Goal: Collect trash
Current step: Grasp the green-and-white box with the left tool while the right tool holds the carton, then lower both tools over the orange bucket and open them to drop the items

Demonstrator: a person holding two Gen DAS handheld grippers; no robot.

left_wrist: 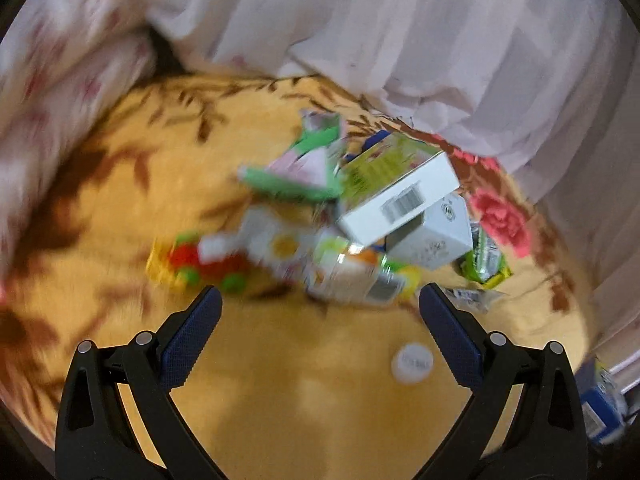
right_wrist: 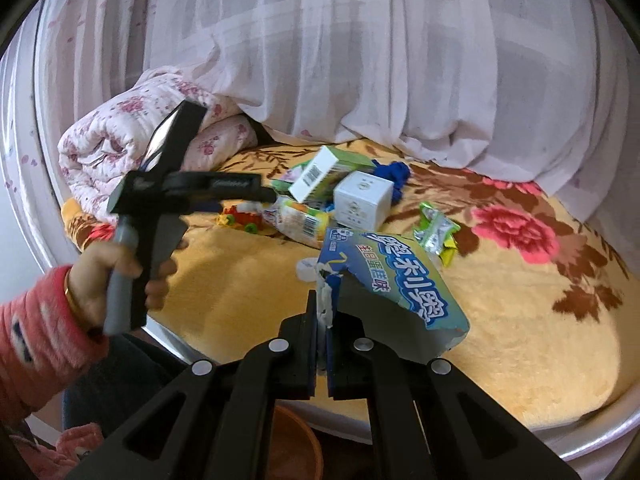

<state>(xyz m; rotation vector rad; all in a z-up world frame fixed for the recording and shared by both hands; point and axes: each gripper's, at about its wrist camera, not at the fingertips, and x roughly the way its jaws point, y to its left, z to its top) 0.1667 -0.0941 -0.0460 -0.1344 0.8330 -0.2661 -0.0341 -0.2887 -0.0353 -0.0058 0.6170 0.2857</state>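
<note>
A heap of trash lies on the yellow flowered blanket [left_wrist: 280,360]: a green-and-white box [left_wrist: 400,196] [right_wrist: 320,170], a white cube box [left_wrist: 436,236] [right_wrist: 362,200], a snack packet [left_wrist: 352,272] [right_wrist: 300,218], green wrappers [left_wrist: 304,164] [right_wrist: 436,230] and a white cap [left_wrist: 412,362]. My left gripper [left_wrist: 320,292] [right_wrist: 264,194] hovers open just short of the heap, with nothing between its fingers. My right gripper [right_wrist: 322,312] is shut on the torn edge of a blue carton [right_wrist: 396,280], held above the blanket's near side.
A hand [right_wrist: 116,280] in a pink sleeve holds the left gripper. A folded floral quilt [right_wrist: 140,140] lies at the back left, and a white curtain [right_wrist: 360,60] hangs behind the heap. A brown bin [right_wrist: 292,440] stands below the bed's white edge [right_wrist: 580,440].
</note>
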